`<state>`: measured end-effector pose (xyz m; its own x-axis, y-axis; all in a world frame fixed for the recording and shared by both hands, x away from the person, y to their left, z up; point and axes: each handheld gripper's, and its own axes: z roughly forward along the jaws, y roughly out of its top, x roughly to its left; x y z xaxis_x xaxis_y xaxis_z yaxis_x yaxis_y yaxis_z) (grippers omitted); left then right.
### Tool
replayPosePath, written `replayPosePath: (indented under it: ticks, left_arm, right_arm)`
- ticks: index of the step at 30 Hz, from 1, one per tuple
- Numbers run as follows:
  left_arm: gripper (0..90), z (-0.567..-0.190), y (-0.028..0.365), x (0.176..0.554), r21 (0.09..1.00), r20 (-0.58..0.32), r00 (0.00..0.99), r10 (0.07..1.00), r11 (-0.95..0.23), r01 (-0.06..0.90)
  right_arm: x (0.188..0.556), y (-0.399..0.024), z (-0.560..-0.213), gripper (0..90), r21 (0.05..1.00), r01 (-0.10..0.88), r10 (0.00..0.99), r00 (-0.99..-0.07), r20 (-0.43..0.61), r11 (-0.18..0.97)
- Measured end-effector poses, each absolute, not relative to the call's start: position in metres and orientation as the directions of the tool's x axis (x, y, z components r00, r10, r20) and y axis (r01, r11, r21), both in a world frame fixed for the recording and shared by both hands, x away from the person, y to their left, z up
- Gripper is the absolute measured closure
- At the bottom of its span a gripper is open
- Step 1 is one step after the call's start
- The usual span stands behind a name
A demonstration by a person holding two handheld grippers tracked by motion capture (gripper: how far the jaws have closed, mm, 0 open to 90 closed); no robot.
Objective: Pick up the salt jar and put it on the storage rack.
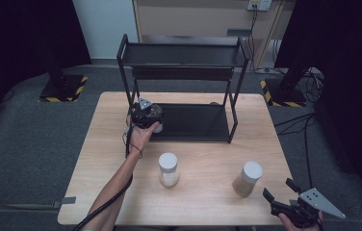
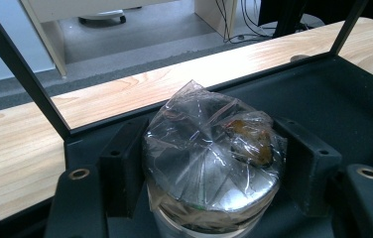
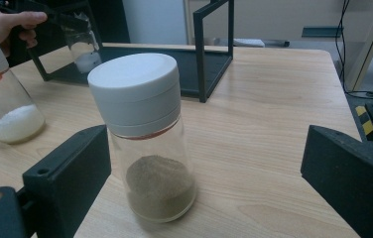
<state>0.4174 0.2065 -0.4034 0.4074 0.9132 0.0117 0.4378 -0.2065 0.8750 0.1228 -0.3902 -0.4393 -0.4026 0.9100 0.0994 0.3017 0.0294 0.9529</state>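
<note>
My left gripper [image 1: 146, 115] is shut on a glass jar [image 2: 199, 144] whose top is wrapped in clear plastic film; a black jaw presses each side. The jar sits at the front left of the black rack's lower shelf [image 1: 193, 122]. In the right gripper view this jar [image 3: 83, 47] holds white powder, and I cannot tell whether it touches the shelf. My right gripper [image 1: 279, 188] stands open near the table's front right corner. A white-lidded jar of brown powder [image 3: 150, 148] stands upright just ahead of its jaws, untouched.
Another white-lidded jar [image 1: 168, 169] with white powder stands at the table's front middle. The two-tier black rack [image 1: 184, 55] takes up the back of the wooden table [image 1: 208, 202]. Its uprights [image 1: 234, 110] frame the lower shelf.
</note>
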Motion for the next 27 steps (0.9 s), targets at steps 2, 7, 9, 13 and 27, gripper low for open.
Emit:
replayPosePath:
  ticks: [2, 7, 9, 13, 27]
  left_arm:
    - [33.3, -0.404, 0.207, 0.418, 0.875, 0.014, 0.41, 0.912, -0.209, 0.436]
    - [24.0, -0.402, 0.205, 0.416, 0.884, 0.039, 0.408, 0.912, -0.221, 0.411]
    - [19.9, -0.399, 0.206, 0.417, 0.888, 0.034, 0.417, 0.908, -0.219, 0.405]
    - [13.7, -0.39, 0.209, 0.42, 0.887, 0.023, 0.441, 0.897, -0.222, 0.405]
    - [4.9, -0.356, 0.216, 0.408, 0.904, 0.022, 0.494, 0.869, -0.228, 0.362]
  right_arm:
    - [0.123, -0.39, -0.439, 5.4, 0.953, 0.301, 0.91, -0.403, 0.099, 0.029]
    - [0.123, -0.39, -0.439, 5.4, 0.953, 0.3, 0.91, -0.403, 0.099, 0.029]
    - [0.122, -0.39, -0.439, 5.4, 0.954, 0.3, 0.91, -0.402, 0.099, 0.028]
    - [0.122, -0.39, -0.439, 5.4, 0.954, 0.298, 0.91, -0.402, 0.1, 0.027]
    - [0.122, -0.39, -0.439, 5.3, 0.955, 0.297, 0.91, -0.403, 0.098, 0.029]
